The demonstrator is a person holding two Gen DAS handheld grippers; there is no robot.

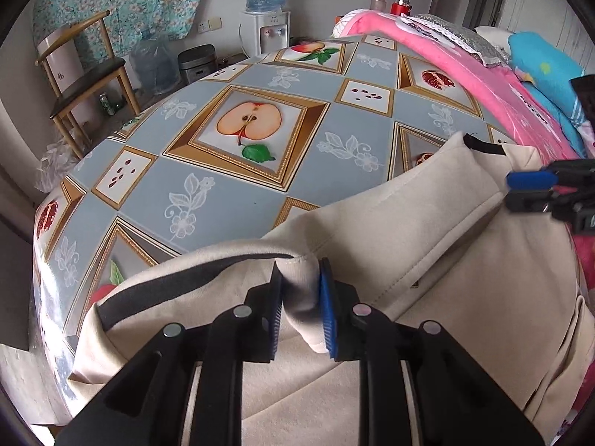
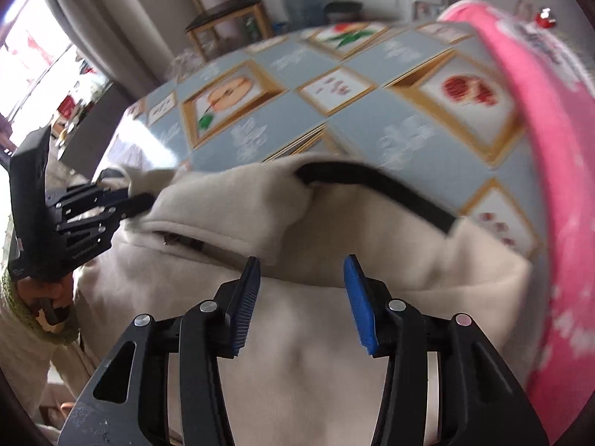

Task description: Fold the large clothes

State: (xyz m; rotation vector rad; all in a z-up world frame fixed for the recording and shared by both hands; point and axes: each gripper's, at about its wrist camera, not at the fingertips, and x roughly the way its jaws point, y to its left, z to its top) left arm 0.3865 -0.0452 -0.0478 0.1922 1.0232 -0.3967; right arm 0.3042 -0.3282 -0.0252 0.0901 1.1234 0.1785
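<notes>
Pinching a bunched fold of the cream garment (image 1: 427,260), the left gripper (image 1: 300,290) has its jaws clamped on the cloth. The right gripper (image 2: 301,290) holds its jaws apart above the garment, gripping nothing. The garment lies on the fruit-patterned tablecloth (image 1: 223,186), beside a pink blanket (image 1: 465,74). Beyond stands a wooden chair (image 1: 85,78).

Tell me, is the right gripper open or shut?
Open: the right gripper shows a wide gap between its blue pads, above the cream garment, gripping nothing.
</notes>
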